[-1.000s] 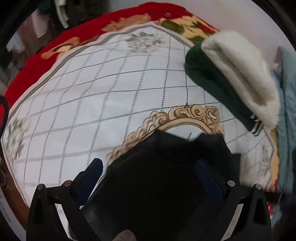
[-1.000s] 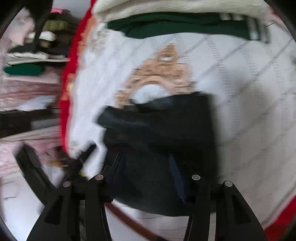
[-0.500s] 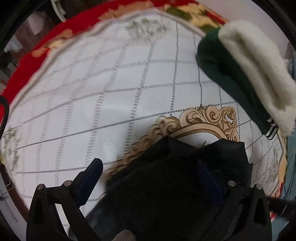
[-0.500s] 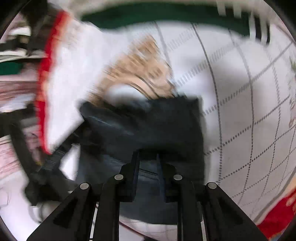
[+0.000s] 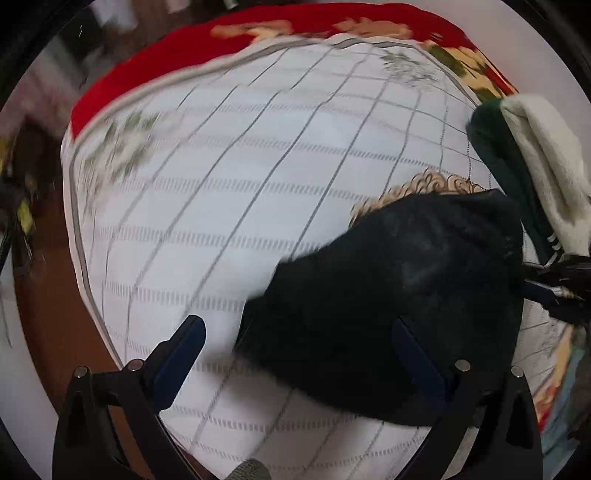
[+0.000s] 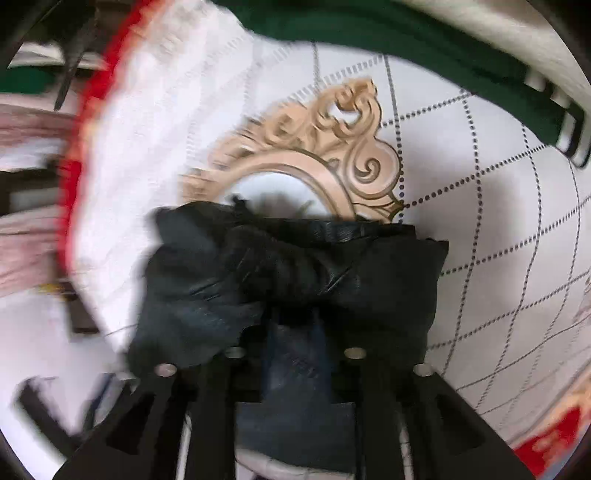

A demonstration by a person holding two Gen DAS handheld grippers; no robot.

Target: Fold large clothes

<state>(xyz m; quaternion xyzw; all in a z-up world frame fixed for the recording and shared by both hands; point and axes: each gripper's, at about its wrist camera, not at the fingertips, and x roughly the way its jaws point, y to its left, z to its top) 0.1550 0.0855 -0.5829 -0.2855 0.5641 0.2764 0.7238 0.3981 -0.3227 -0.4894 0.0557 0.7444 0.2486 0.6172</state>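
Note:
A black garment [image 5: 406,277] lies bunched on the white checked bedspread [image 5: 258,166]. My left gripper [image 5: 297,339] is open wide just above it. Its left finger is over bare bedspread and its right finger over the garment's edge, gripping nothing. In the right wrist view the same garment [image 6: 388,277] is folded over near a gold ornament print. My right gripper [image 6: 291,317] points steeply down into it with its jaws narrow and opening. Dark cloth fills the gap between them and hides the fingertips.
A folded green and cream garment [image 5: 546,177] lies beyond the black one, also along the top of the right wrist view [image 6: 406,33]. The red floral border [image 5: 258,26] marks the bedspread's far edge. Brown floor [image 5: 48,314] and clutter lie to the left.
My left gripper slid left, so the black garment now sits under its right finger only. My right gripper's jaws narrowed onto the garment, then widened a little, and it moved closer to the cloth.

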